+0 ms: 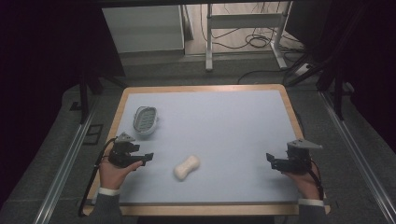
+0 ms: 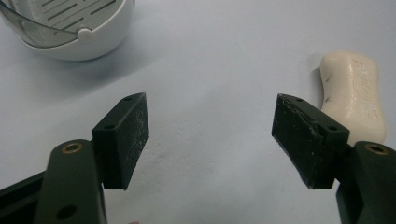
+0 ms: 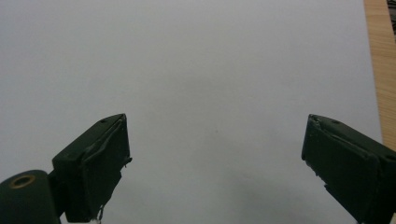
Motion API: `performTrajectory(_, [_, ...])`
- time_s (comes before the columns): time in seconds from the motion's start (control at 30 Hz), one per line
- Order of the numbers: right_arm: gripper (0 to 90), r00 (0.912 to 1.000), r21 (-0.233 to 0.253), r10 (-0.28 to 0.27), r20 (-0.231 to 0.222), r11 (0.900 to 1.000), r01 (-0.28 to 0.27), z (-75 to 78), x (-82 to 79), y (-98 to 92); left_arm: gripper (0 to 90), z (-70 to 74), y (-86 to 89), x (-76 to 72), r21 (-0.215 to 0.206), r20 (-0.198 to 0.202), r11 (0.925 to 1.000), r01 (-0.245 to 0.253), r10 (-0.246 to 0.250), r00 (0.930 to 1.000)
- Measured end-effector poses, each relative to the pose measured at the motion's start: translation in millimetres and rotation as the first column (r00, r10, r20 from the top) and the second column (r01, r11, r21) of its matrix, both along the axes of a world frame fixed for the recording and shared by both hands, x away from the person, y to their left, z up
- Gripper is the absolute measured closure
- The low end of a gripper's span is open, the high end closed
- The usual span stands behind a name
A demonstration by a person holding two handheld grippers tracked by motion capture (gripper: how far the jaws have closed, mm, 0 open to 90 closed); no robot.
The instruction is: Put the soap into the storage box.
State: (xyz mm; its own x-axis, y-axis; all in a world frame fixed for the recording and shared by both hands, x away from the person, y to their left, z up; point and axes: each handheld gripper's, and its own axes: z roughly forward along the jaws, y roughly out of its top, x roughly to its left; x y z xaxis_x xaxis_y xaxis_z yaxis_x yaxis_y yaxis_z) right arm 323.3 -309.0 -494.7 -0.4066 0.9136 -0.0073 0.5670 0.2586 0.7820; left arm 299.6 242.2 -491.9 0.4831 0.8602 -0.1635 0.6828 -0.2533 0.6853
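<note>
Your left gripper (image 1: 148,156) rests low at the near left with its jaws spread wide and empty, and your right gripper (image 1: 271,159) sits likewise at the near right, probably a ready pose. Just right of the left gripper lies the cream, waisted bar of soap (image 1: 187,166), within easy reach. Beyond the left gripper stands the white oval plastic soap dish (image 1: 145,120); its slotted grey tray holds nothing.

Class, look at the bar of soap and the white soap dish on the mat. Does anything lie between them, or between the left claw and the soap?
Nothing visible does. Bare mat separates the soap from the soap dish, and the open left claw has a clear gap to the soap.
</note>
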Motion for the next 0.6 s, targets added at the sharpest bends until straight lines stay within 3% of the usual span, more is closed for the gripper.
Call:
performTrajectory(0.5, [8.1,0.9997,-0.016,-0.023,-0.003,1.000,0.023,2.8,-2.5,1.1,26.5,11.4,-2.1,-1.4,0.005,0.030,1.0000,0.007,-0.007,0.9995])
performTrajectory(0.6, [8.3,0.9993,-0.009,-0.036,0.002,0.999,0.036,4.0,-3.6,-3.0,26.0,14.4,-6.3,0.9,0.028,0.026,0.9994,0.023,-0.023,0.9994])
